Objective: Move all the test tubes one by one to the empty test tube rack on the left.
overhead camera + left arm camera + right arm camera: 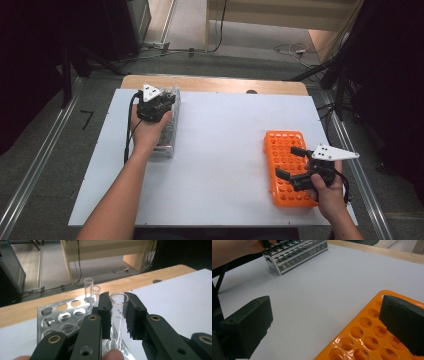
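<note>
Although a glass test tube [119, 312] is flanked by the jaws of the left gripper [119, 315], the pads appear to sit at its rim and just below it, and it cannot be told whether they press the glass or merely stand beside it. The tube is seen upright at the near corner of the metal rack [62, 320], with its lower end apparently still in a hole there; two more tubes [91, 290] are stood just behind it in the same rack.

If the tube is pulled up at a tilt, it can be jammed against the edge of its hole, and the light rack can be dragged or tipped with it. If the grip is too weak, the smooth glass can be let slip; if too hard, the rim can be cracked. The neighbouring tubes can be knocked by the left pad, which is held close to them.

Well apart on the white table [220, 150], the orange rack [285, 160] is left empty of tubes. The right gripper [292, 162] is held over it with its jaws spread wide and nothing between them, so the rack may be nudged off its place if the gripper is lowered carelessly.
</note>
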Available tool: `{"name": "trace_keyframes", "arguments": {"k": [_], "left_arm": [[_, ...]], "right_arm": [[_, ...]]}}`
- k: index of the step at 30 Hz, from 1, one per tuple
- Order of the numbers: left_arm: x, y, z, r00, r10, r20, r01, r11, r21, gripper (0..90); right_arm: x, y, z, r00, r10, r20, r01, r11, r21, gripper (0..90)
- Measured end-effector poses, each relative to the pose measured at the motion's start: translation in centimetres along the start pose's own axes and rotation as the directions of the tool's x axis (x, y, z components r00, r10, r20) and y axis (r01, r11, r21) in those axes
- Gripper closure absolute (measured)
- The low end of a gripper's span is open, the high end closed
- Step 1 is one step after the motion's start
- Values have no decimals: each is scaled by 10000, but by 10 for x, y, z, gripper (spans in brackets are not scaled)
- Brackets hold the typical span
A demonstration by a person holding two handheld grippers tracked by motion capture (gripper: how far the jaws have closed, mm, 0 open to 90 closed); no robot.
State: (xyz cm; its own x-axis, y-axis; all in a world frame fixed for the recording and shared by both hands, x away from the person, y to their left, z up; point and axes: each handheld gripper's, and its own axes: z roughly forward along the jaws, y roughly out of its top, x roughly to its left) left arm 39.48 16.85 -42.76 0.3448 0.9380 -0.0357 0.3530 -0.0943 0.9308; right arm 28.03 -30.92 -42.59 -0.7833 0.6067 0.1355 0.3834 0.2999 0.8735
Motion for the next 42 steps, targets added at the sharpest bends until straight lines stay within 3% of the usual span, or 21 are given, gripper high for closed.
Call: {"name": "trace_keyframes", "arguments": {"k": [4,8,11,15,21,26,36,42], "left_arm": [[1,-1,0,9997,-106,206,101,9997,240,743],[3,-2,0,9978,-275,608,256,9992,317,689],[4,-1,-3,9971,-374,670,351,9987,362,627],[4,2,-12,9933,-738,890,698,9964,474,496],[-2,-1,-32,9855,-945,1410,880,9948,513,163],[-12,-7,-52,9815,-788,1746,733,9966,375,37],[-25,-17,-91,9715,-694,2266,736,9972,-101,0],[-33,-27,-110,9711,-516,2332,588,9980,-241,0]], "right_arm": [[0,0,0,10000,19,25,-19,10000,24,0],[-1,0,0,10000,6,31,-6,10000,31,0],[-1,-1,0,10000,12,29,-12,10000,34,0],[-3,-1,-1,10000,11,51,-11,10000,-6,0],[-5,-2,-2,9999,82,118,-82,10000,-55,0],[-8,-3,-3,9998,84,183,-82,9999,-115,0],[-15,-8,-4,9991,84,406,-77,9998,-182,0],[-21,-11,-6,9981,199,588,-187,9996,-205,0]]}}
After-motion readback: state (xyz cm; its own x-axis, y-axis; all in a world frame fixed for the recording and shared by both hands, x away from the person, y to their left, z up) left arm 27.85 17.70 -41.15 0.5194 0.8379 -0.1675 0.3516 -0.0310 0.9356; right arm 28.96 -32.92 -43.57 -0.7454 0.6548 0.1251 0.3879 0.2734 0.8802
